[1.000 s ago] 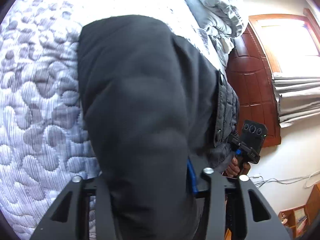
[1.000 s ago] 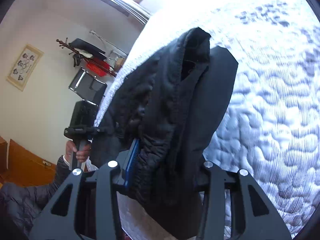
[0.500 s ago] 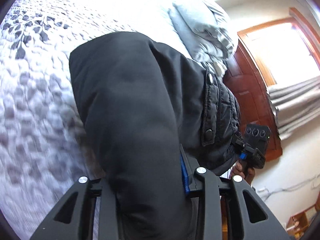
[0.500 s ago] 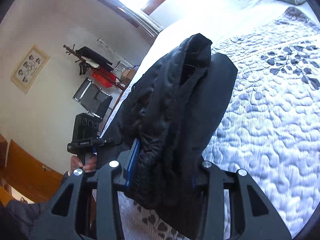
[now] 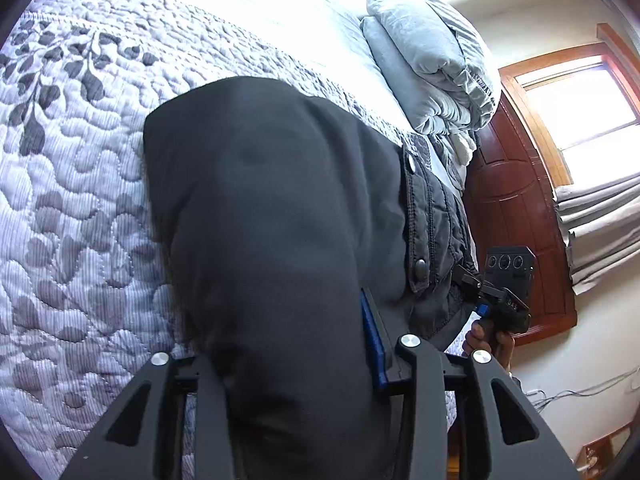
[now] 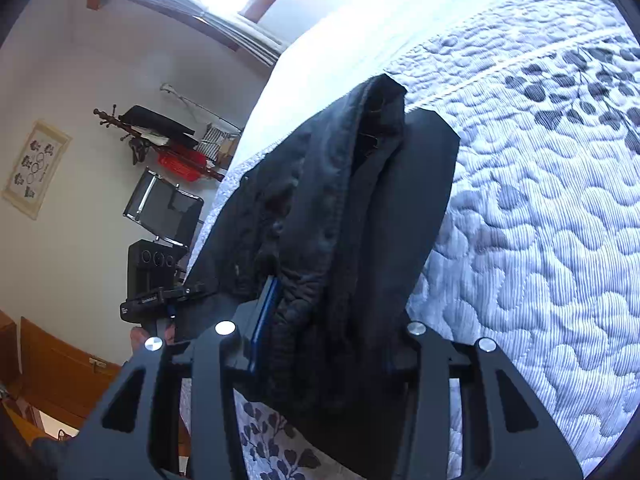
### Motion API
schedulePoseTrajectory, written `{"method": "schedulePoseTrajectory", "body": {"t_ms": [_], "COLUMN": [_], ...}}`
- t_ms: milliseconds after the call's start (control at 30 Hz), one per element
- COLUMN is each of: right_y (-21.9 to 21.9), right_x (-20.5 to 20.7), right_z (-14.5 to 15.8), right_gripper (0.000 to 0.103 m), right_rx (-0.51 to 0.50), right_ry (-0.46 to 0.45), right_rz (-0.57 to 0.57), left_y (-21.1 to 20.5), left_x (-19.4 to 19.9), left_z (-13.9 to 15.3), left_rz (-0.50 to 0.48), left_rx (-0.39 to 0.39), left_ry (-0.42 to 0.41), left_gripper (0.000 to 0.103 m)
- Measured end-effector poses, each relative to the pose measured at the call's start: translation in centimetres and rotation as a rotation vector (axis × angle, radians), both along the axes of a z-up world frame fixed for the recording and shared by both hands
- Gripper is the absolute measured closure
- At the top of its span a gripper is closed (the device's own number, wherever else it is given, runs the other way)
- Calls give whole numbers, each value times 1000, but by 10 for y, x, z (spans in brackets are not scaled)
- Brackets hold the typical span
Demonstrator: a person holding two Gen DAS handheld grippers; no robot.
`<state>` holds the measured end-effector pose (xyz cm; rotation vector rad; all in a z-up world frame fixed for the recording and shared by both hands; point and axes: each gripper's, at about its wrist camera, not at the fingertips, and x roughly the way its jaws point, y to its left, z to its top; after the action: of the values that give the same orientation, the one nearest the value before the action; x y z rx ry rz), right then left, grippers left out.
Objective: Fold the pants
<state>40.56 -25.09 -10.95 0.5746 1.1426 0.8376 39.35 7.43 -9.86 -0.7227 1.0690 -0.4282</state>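
Dark grey padded pants (image 5: 272,216) hang between both grippers above a quilted bedspread (image 5: 72,208). My left gripper (image 5: 296,352) is shut on one end of the pants, the cloth bulging out between the jaws and covering the fingertips. My right gripper (image 6: 324,344) is shut on the other end, where the quilted waistband with snap buttons (image 5: 420,266) bunches; the pants (image 6: 352,216) drape forward over it. Each gripper shows in the other's view: the right one in the left wrist view (image 5: 500,300), the left one in the right wrist view (image 6: 160,292).
Folded grey pillows and a duvet (image 5: 432,60) lie at the bed's head beside a dark wooden headboard (image 5: 512,216). A window with blinds (image 5: 580,100), a coat rack (image 6: 160,140) and a black chair (image 6: 164,208) stand off the bed.
Both grippers have tilted and lifted with the pants still held; more of the bedspread's leaf border and the pillows has come into view. The grips have not changed.
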Motion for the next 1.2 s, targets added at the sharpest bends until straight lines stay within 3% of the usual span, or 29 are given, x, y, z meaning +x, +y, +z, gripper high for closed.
{"method": "schedulePoseTrajectory", "body": {"t_ms": [67, 133, 233, 333, 433, 500, 600, 833, 1067, 1200], "right_y": [-5, -9, -12, -14, -12, -7, 3, 15, 22, 23], "right_x": [-2, -5, -14, -27, -49, -64, -89, -133, -181, -203], "right_z": [-11, -19, -19, -6, 16, 27, 40, 54, 70, 81], "right_gripper": [54, 45, 29, 13, 11, 9, 8, 7, 5, 4], "right_rx": [-3, -11, -39, -125, -263, -364, -493, -537, -560, -631], "right_ry": [23, 39, 30, -37, -134, -186, -252, -208, -199, -215], "right_rz": [-12, -30, -51, -84, -133, -154, -190, -246, -266, -277], "left_y": [-1, 0, 3, 3, 1, -6, -21, -57, -86, -95], "left_x": [-1, -4, -13, -30, -49, -61, -74, -116, -163, -185], "left_z": [-7, -14, -15, 1, 23, 35, 46, 60, 80, 98], "left_rz": [7, 18, 40, 108, 168, 185, 183, 187, 217, 251], "left_rx": [2, 26, 77, 227, 346, 428, 459, 571, 584, 624], "left_ry": [7, 14, -1, -35, -111, -122, -113, -121, -141, -164], "left_gripper": [54, 38, 27, 12, 4, 4, 4, 4, 4, 4]}}
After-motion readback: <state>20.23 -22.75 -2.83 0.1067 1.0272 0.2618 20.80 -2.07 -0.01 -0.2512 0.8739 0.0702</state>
